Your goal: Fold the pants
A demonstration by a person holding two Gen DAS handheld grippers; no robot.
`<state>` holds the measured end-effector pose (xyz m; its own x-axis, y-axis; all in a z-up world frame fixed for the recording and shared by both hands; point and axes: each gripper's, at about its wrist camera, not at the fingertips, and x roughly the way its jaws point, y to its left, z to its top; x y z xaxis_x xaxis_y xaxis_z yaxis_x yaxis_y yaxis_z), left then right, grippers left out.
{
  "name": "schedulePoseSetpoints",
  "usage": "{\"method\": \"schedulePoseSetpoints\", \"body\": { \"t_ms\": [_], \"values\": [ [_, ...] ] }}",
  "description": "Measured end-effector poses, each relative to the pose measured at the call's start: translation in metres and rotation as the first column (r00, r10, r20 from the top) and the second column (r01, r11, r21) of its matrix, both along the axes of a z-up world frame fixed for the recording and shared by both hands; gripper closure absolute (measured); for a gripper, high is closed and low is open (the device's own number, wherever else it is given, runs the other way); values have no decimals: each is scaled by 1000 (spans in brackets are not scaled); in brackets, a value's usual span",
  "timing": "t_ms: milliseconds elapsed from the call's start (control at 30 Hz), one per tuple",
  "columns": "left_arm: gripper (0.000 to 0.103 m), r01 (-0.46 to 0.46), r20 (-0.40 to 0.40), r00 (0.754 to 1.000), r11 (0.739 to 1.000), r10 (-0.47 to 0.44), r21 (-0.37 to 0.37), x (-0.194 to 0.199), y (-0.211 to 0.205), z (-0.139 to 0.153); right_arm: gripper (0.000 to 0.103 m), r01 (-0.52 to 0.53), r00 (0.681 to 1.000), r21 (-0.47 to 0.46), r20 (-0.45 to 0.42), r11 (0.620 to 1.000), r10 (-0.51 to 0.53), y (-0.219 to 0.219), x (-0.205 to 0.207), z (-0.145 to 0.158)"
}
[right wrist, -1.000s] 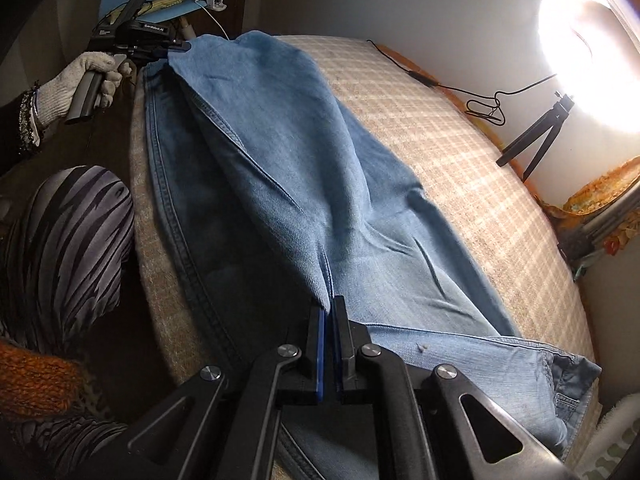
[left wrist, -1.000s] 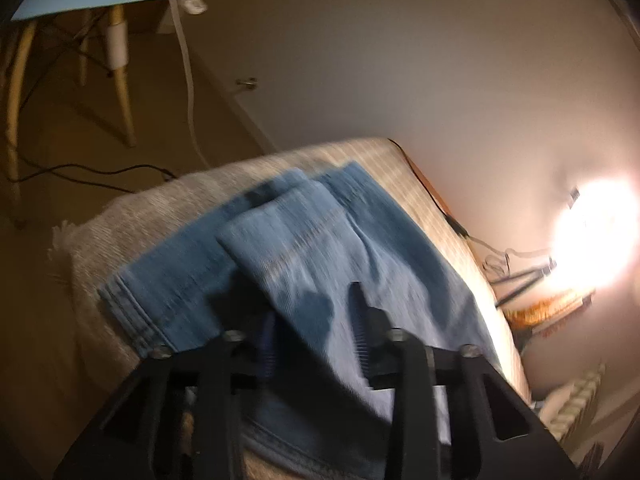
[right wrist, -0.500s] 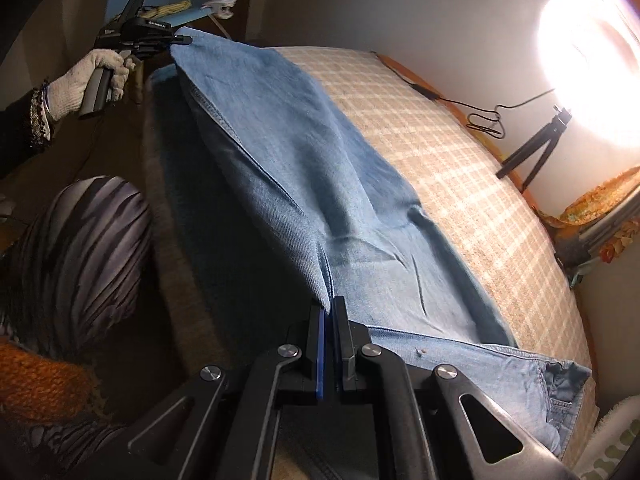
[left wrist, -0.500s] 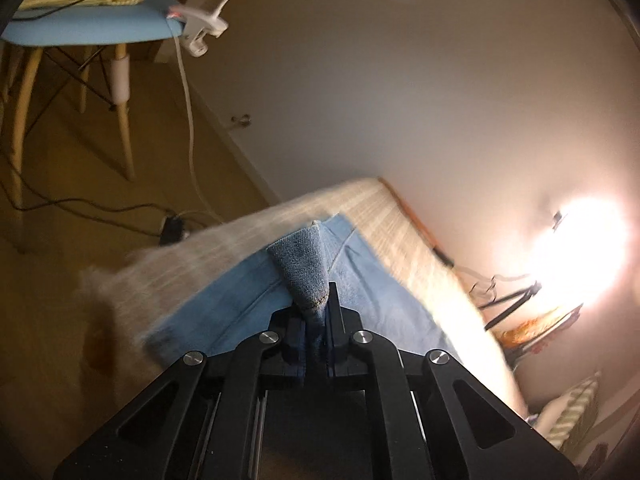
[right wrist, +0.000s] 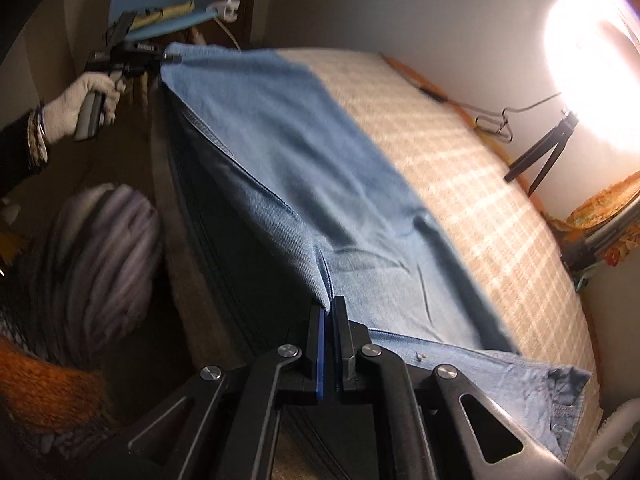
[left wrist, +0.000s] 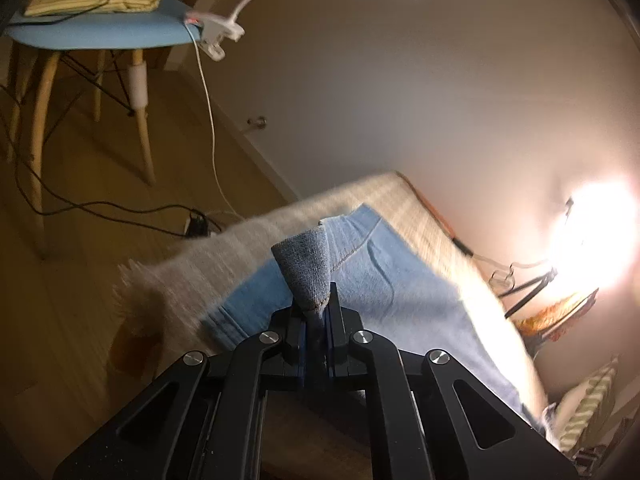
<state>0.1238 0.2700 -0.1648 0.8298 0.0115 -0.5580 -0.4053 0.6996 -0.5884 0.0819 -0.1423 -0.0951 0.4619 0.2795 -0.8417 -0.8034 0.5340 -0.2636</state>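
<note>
Checked bed cover [right wrist: 460, 168] across the middle and right of the right wrist view, with blue pants [right wrist: 304, 184] spread along its left part, from upper left to lower right. Right gripper [right wrist: 329, 312] at bottom centre – jaws clamped on a raised fold of denim. Left gripper [left wrist: 316, 312] at bottom centre of its own view – jaws pinching the hem. Gloved left hand [right wrist: 80, 100] at upper left.
</note>
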Motion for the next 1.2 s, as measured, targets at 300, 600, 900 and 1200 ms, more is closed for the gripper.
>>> {"method": "schedulePoseSetpoints", "body": {
  "t_ms": [300,600,900,1200],
  "values": [
    [92,30,-73,997,999,-33,-39,4,4,-26,102,-43,998,-125,-40,991,38,8,-2,-42],
    [86,32,-130,991,998,-24,58,-8,11,-5,92,60,990,22,-129,998,-57,-9,11,-42],
    [64,173,-47,984,979,-169,108,-8,-18,39,49,273,962,231,-99,934,-256,-54,9,-17],
    [57,505,10,863,862,-506,54,38,-102,72,24,552,820,385,-91,739,-565,-114,11,4]
  ]
}}
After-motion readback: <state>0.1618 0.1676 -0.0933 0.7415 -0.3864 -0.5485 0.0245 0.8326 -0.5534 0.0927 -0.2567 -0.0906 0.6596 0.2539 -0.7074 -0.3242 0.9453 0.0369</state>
